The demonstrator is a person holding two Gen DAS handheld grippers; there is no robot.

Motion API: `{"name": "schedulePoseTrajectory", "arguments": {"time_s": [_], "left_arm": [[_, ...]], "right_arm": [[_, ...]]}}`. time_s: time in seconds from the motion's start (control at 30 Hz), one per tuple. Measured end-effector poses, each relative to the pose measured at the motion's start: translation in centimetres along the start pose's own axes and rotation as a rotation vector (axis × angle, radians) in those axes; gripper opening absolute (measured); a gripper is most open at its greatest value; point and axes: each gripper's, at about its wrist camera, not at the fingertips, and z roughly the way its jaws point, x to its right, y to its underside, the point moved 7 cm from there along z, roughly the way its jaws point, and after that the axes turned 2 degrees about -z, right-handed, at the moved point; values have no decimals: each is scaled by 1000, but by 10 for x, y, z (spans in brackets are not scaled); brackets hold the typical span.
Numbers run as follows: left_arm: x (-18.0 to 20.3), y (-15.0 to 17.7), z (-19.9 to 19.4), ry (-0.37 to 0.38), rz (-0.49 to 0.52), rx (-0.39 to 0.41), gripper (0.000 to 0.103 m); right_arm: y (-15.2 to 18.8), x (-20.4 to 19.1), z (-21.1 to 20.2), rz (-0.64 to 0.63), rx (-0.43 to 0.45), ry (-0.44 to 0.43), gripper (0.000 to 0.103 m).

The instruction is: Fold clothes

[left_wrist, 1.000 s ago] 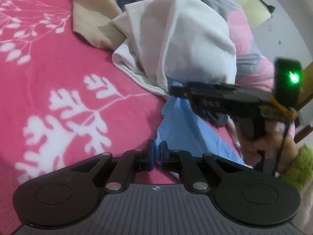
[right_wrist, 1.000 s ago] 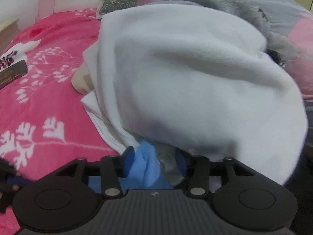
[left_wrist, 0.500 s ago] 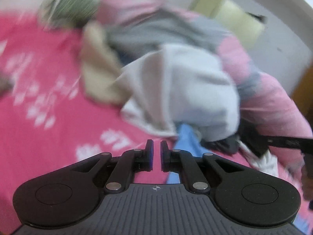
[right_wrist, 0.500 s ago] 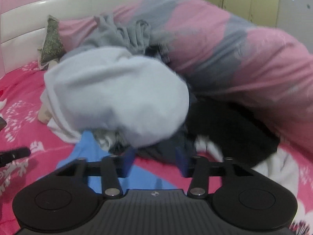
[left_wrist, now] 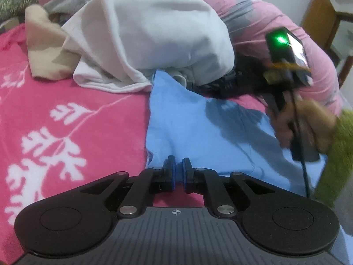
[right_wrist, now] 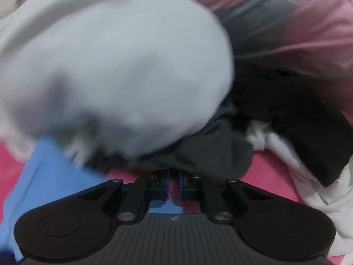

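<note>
A light blue garment (left_wrist: 198,132) lies spread on the pink bedspread (left_wrist: 66,101), its far end tucked under a heap topped by a white garment (left_wrist: 154,33). My left gripper (left_wrist: 179,165) is shut at the blue garment's near edge, pinching it. In the blurred right wrist view, my right gripper (right_wrist: 174,173) is shut, its tips pressed against dark grey cloth (right_wrist: 216,152) at the foot of the white garment (right_wrist: 110,66). The blue garment (right_wrist: 55,176) lies beneath it. What the right fingers pinch is hidden. A hand (left_wrist: 308,119) holds the right tool.
A beige garment (left_wrist: 44,50) lies left of the heap, and black clothes (right_wrist: 297,114) and more white cloth (right_wrist: 308,187) to its right. A pink and grey duvet (left_wrist: 275,22) is bunched behind. Wooden furniture (left_wrist: 320,11) stands at the far right.
The right gripper went from open to shut while moving in low under the heap. The blue garment now lies drawn out and spread wider. The left gripper rose, then came back down.
</note>
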Motion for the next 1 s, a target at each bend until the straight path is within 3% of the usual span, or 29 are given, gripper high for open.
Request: {"name": "schedulePoseTrajectory", "arguments": {"time_s": [0.23, 0.33, 0.53, 0.67, 0.73, 0.83, 0.93, 1.0], "left_arm": [[-4, 0, 1, 20, -47, -20, 8], [-5, 0, 0, 22, -50, -19, 8], [-1, 0, -5, -4, -19, 2, 8], [4, -5, -19, -65, 36, 55, 9], [13, -11, -26, -89, 69, 76, 9], [33, -22, -34, -94, 123, 97, 9], [67, -34, -25, -16, 180, 70, 15], [86, -38, -3, 52, 188, 23, 15]], "right_arm": [[7, -13, -71, -20, 63, -128, 9], [10, 9, -112, 107, 87, -139, 9], [40, 95, -237, 293, 225, 14, 10], [78, 136, -297, 336, 234, 123, 10], [92, 149, -304, 364, 206, 116, 11], [104, 154, -293, 387, 166, 56, 26], [103, 147, -259, 365, 136, -23, 37], [98, 143, -229, 364, 109, -91, 37]]}}
